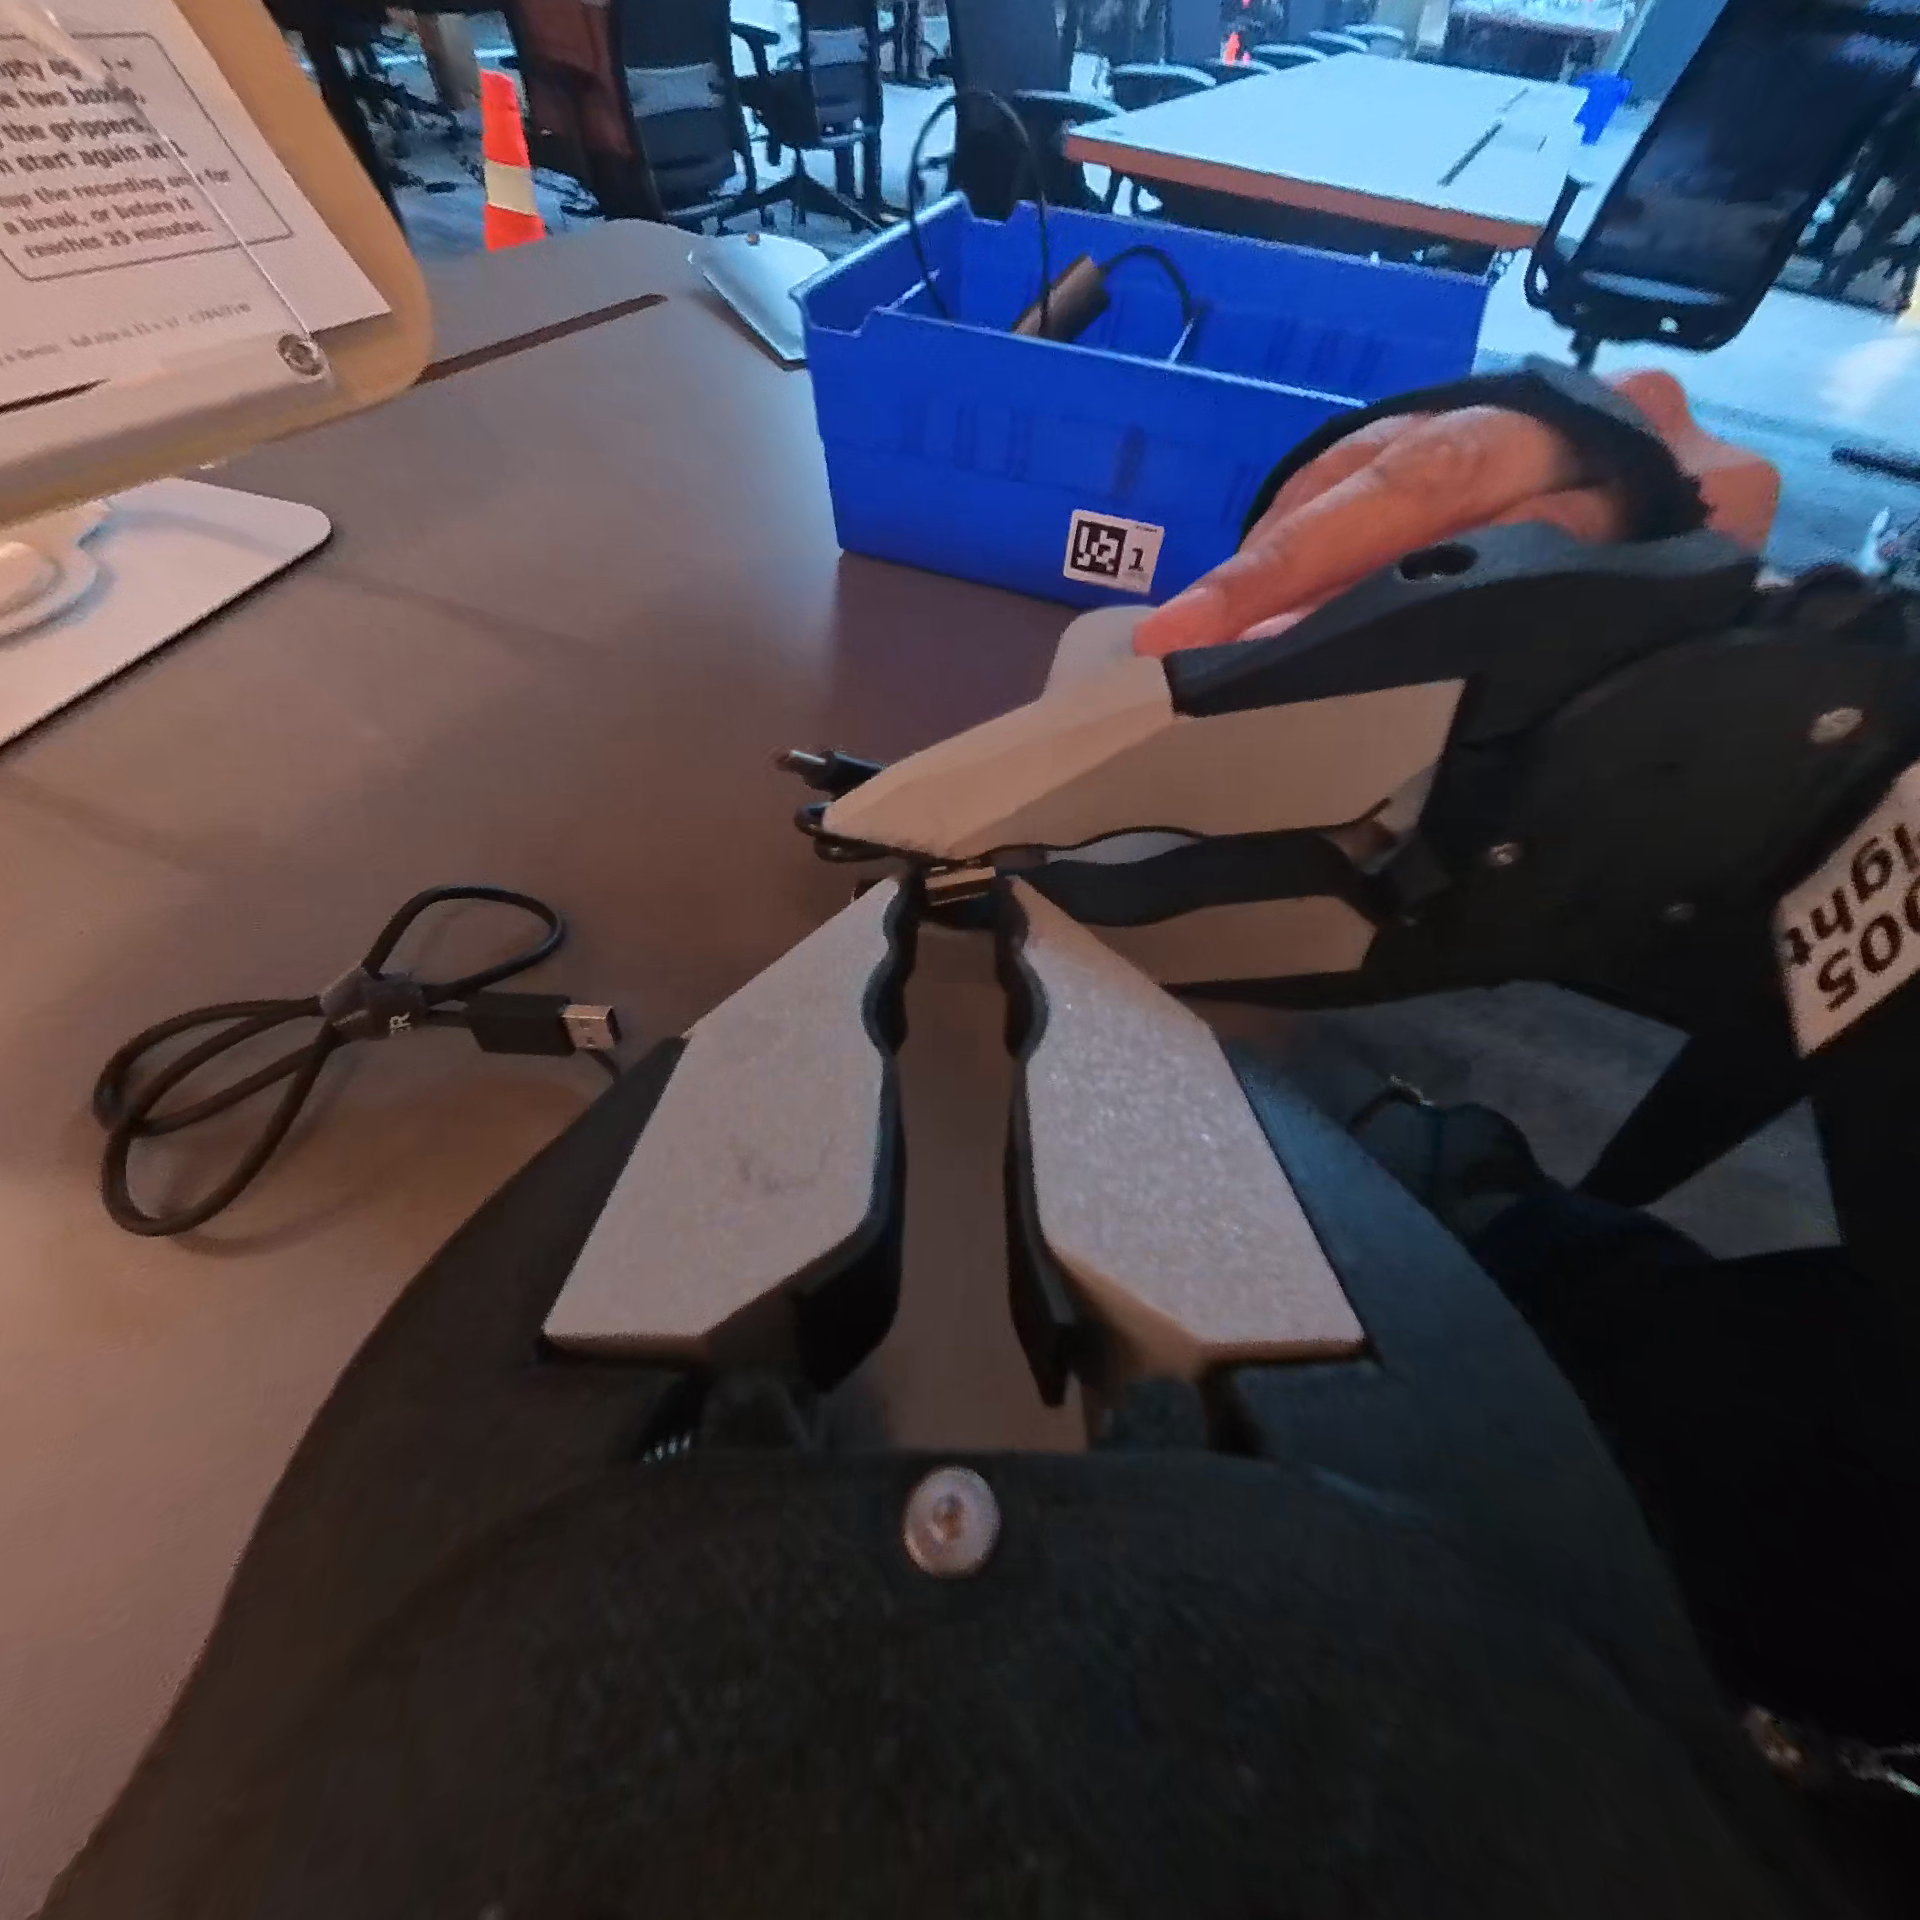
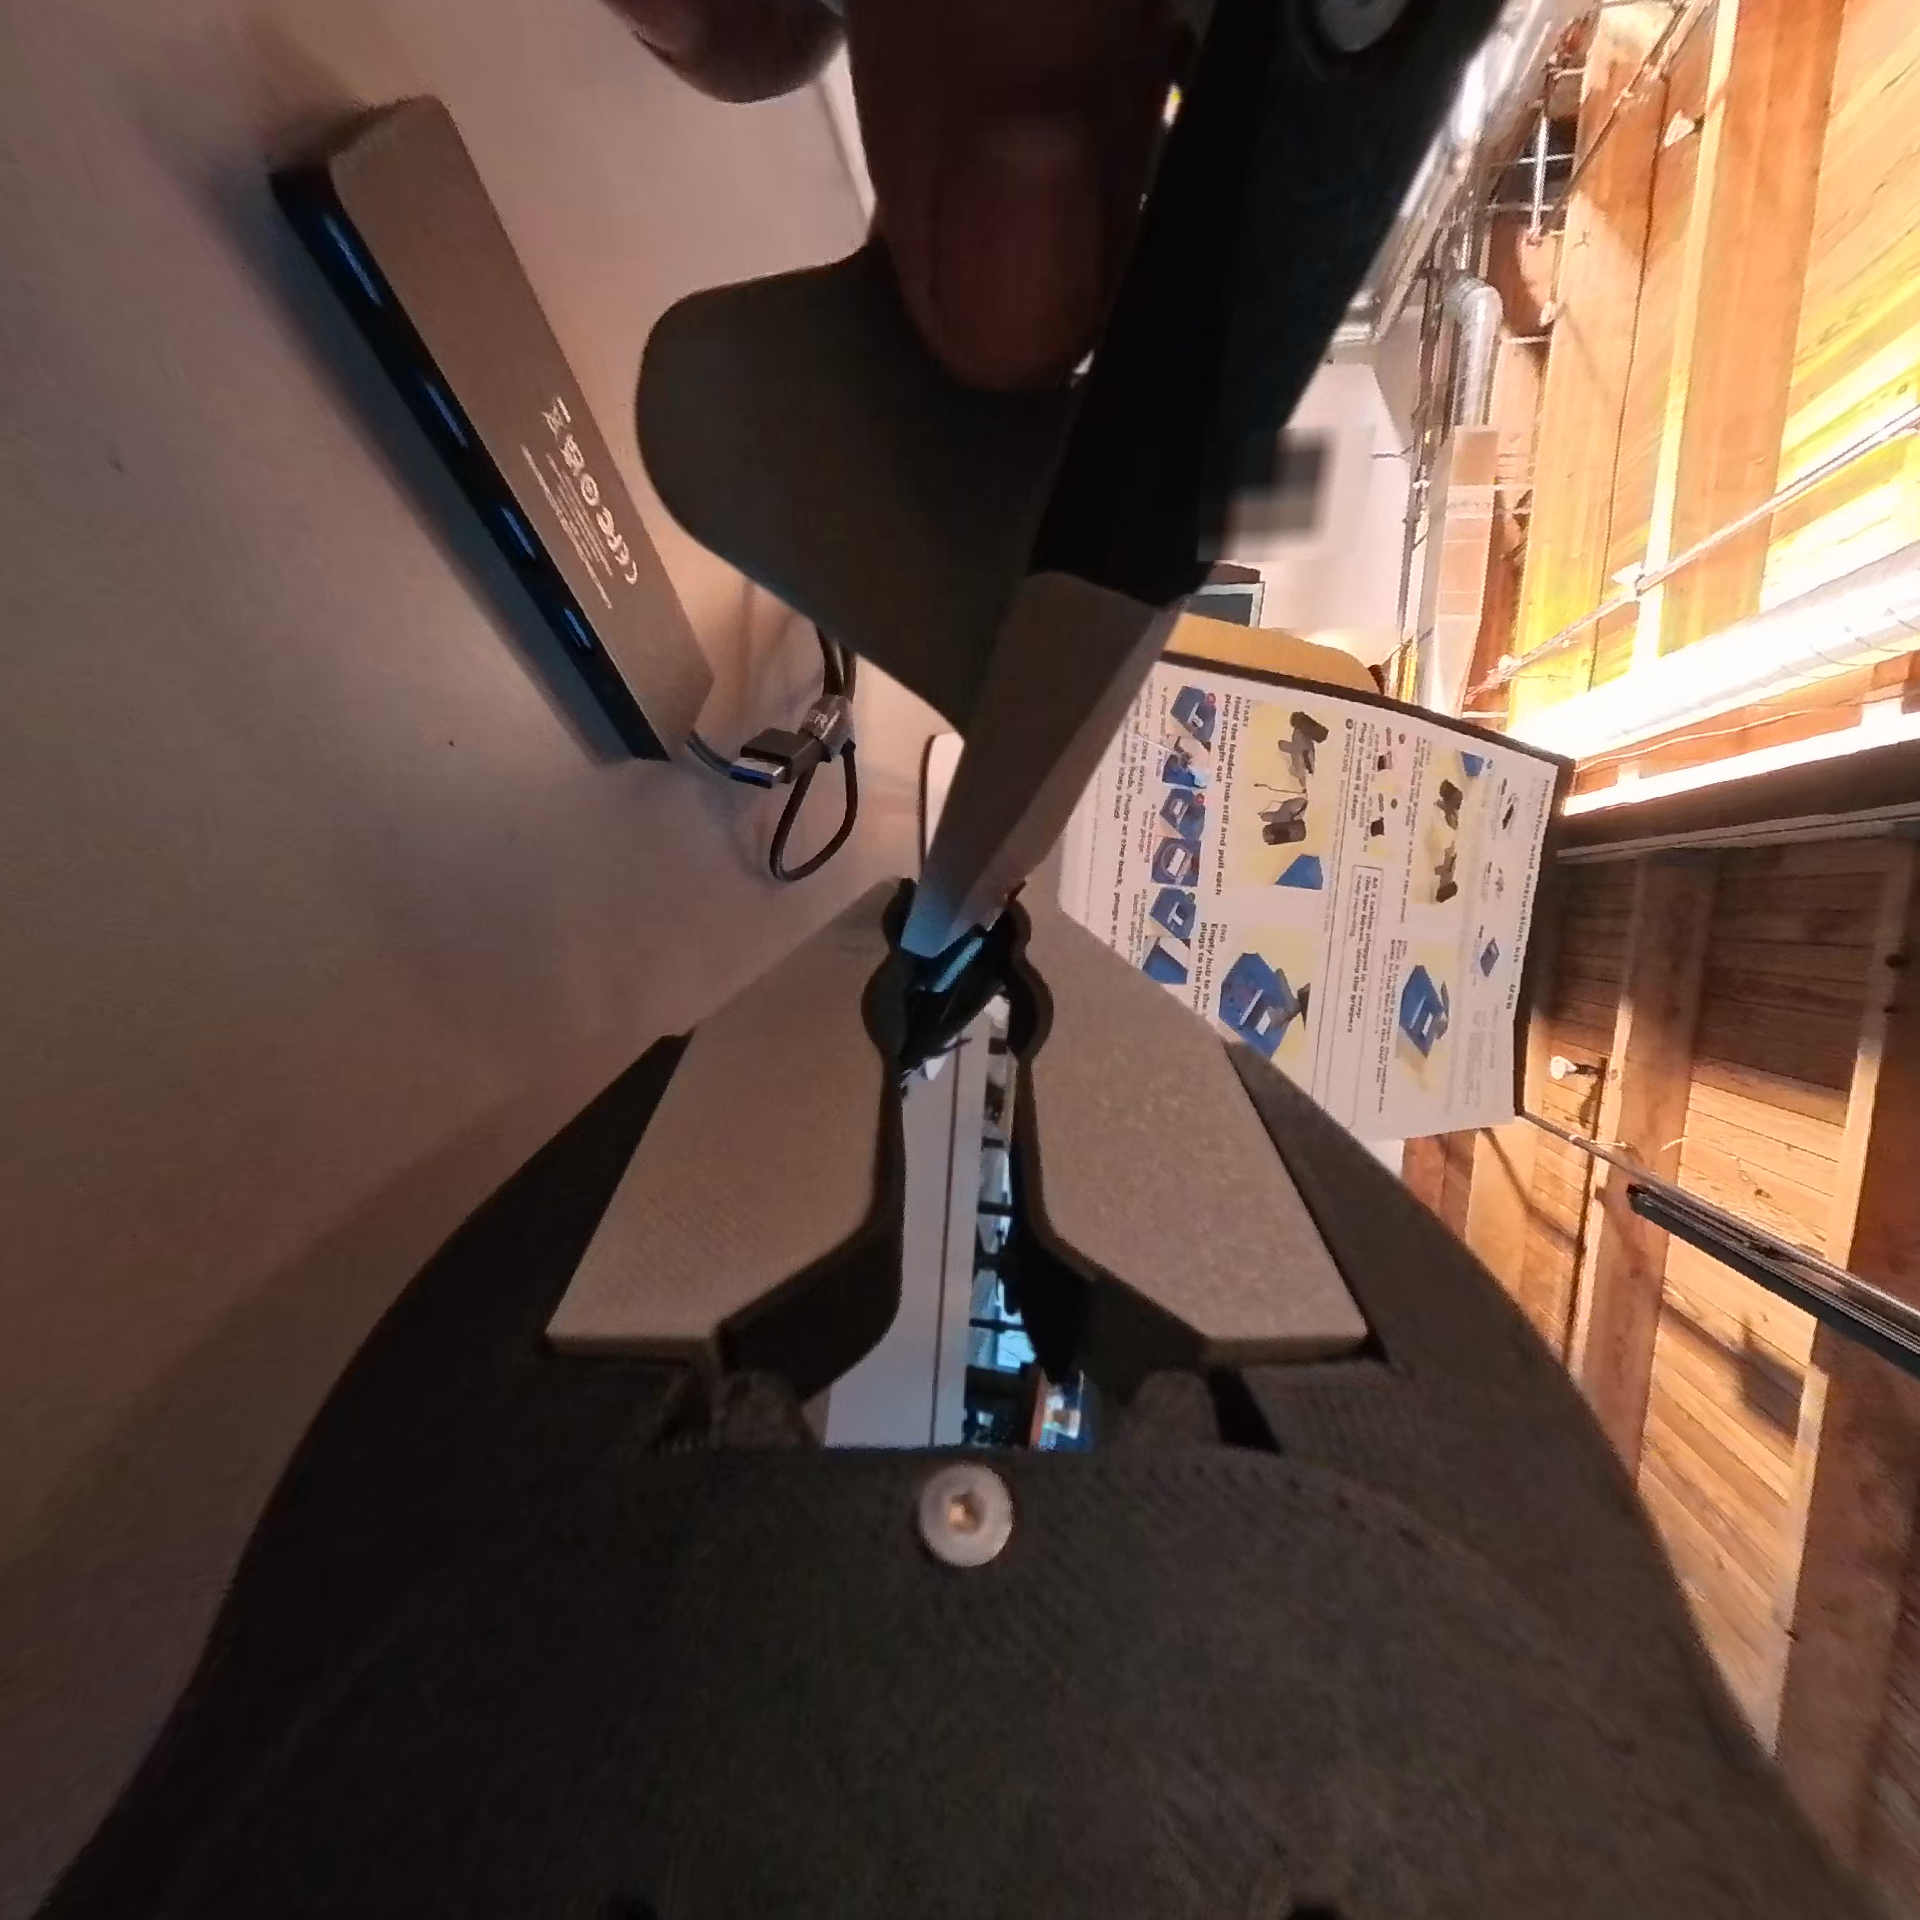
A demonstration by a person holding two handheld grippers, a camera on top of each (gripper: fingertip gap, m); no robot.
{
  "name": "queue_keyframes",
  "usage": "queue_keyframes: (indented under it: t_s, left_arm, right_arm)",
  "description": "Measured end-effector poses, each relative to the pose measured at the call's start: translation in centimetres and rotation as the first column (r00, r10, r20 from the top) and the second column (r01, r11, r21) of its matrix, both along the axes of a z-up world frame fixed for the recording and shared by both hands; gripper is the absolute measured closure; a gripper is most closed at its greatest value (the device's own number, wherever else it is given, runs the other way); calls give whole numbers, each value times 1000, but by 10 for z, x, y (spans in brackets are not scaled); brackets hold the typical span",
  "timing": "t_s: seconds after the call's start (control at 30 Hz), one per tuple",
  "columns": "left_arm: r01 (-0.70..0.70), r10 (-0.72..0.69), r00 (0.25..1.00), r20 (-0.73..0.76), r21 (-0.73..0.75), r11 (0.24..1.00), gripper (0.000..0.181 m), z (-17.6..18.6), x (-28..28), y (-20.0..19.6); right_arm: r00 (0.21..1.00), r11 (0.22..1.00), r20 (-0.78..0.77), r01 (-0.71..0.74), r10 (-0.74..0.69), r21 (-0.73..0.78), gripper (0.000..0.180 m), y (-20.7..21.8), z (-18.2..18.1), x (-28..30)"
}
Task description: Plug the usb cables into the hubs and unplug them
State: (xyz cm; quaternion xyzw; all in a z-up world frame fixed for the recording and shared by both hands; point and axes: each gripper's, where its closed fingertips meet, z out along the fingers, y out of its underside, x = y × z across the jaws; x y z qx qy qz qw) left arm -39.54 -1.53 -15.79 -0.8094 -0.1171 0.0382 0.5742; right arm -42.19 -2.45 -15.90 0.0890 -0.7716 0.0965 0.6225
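Note:
My left gripper is shut on the metal USB plug of a black cable. My right gripper reaches in from the right, tip to tip with the left one, and is shut on the same cable's bundled part. The cable's small far plug sticks out past it. In the right wrist view, my right gripper pinches the black cable, and a left gripper finger comes down to meet it. A grey USB hub with blue ports lies on the table, its own lead and plug beside it.
A second tied black USB cable lies on the table to the left. A blue bin holding more cables stands behind. A sign stand is at far left, and an instruction sheet stands behind the grippers. A hand holds the right gripper. Less than 4 cm separates the two grippers' tips.

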Motion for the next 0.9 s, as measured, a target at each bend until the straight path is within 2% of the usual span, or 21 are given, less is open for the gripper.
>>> queue_keyframes:
  t_s: [0.1,0.23,0.27,0.3,0.4,0.43,0.47,0.5,0.63,0.77,0.83,0.9]
  left_arm:
    - [51,-53,997,-50,-53,997,171,-1,5,-5]
    - [178,-189,974,-122,-90,980,171,1,18,-10]
    - [210,-224,962,-155,-102,972,171,2,22,-11]
    - [231,-253,944,-212,-124,965,181,3,26,-13]
    - [257,-289,875,-389,-133,957,181,16,37,-14]
    - [235,-273,877,-396,-143,961,181,17,35,-15]
    - [200,-244,891,-382,-152,968,181,15,29,-15]
    - [172,-221,907,-358,-166,971,181,11,23,-15]
    - [145,-178,974,-141,-216,966,181,-19,8,-20]
    - [168,-165,986,31,-161,972,181,-23,7,-17]
    - [126,-120,992,44,-152,980,164,-26,2,-13]
    - [82,-76,996,45,-147,986,156,-30,-2,-5]
  right_arm:
    - [997,997,62,-52,55,-54,166,-5,-3,5]
    - [950,961,251,-123,186,-246,157,-11,-4,19]
    - [931,950,295,-130,215,-282,155,-11,-5,23]
    - [913,944,334,-131,234,-303,153,-11,-6,26]
    - [881,952,422,-93,215,-292,144,-1,-18,27]
    - [874,948,431,-95,225,-303,157,-2,-19,28]
    - [858,937,445,-106,255,-332,160,-5,-20,30]
    - [847,926,458,-98,271,-365,180,-7,-19,29]
    - [875,927,438,-34,208,-373,180,3,-20,12]
    - [867,888,454,28,207,-459,180,11,-14,2]
    - [846,842,493,106,203,-529,180,18,-12,-7]
    - [823,785,512,140,247,-603,180,19,-8,-10]
